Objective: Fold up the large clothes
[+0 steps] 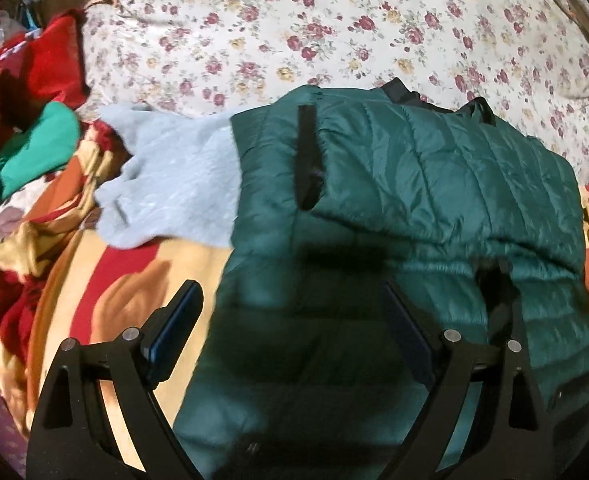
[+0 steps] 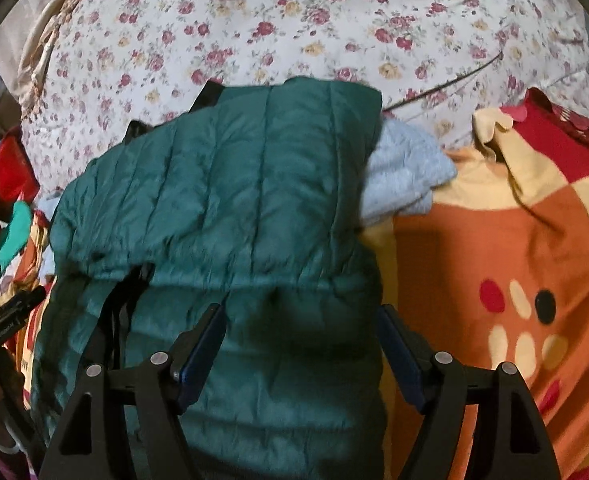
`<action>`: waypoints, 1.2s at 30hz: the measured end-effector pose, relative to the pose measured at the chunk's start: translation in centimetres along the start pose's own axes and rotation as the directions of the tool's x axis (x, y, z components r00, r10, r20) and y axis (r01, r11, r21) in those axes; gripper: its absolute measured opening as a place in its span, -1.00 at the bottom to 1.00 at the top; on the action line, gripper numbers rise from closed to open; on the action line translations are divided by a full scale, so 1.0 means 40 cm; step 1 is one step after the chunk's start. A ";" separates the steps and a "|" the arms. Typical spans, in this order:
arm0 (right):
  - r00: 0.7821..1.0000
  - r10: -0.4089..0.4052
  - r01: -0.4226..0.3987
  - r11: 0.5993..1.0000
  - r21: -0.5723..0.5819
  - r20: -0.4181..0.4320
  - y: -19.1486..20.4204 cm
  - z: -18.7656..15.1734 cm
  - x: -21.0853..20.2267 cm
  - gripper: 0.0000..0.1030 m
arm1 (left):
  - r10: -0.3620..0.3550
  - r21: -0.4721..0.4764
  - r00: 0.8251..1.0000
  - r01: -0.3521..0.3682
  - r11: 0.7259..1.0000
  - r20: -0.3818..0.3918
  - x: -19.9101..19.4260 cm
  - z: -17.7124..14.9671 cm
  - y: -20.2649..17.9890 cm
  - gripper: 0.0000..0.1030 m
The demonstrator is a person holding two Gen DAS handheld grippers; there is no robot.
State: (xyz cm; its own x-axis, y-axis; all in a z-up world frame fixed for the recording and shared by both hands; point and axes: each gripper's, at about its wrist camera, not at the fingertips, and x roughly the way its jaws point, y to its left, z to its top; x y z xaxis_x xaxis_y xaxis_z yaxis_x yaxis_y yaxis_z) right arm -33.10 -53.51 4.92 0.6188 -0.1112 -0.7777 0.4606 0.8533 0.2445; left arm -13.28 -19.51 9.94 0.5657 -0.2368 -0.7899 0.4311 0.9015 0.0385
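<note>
green quilted jacket (image 1: 434, 184) folded on patterned blanket (image 2: 514, 248), floral bedsheet (image 1: 294, 32) beyond.

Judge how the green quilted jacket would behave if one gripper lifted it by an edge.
The green quilted jacket would probably sag and unfold: it already drapes limply over itself at a soft fold. Its shiny shell looks slippery, so a small pinch may slide. The puffy quilting suggests it is light for its bulk.

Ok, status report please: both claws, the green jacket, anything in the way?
Left claw open, empty. Right claw open, empty. Green jacket folded over on blanket. Grey sweater partly under it.
</note>
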 end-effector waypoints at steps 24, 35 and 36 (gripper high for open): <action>0.999 0.008 -0.009 0.999 -0.033 -0.048 0.048 -0.224 -0.111 0.47 | 0.022 0.019 1.000 -0.022 1.000 0.007 -0.143 -0.197 0.068 0.75; 0.995 0.005 -0.007 1.000 -0.019 -0.100 0.038 -0.282 -0.122 0.48 | -0.003 0.008 0.999 0.003 1.000 -0.032 -0.156 -0.256 0.098 0.75; 0.994 0.008 -0.010 1.000 -0.014 -0.106 0.036 -0.286 -0.123 0.48 | -0.007 0.009 0.999 0.007 1.000 -0.037 -0.156 -0.260 0.099 0.75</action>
State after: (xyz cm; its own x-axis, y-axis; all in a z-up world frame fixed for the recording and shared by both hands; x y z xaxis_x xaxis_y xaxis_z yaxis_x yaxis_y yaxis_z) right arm -42.77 -45.90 2.48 0.5518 -0.0495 -0.8325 0.4454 0.8615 0.2440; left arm -22.42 -10.69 8.68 0.5362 -0.2293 -0.8123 0.4413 0.8966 0.0382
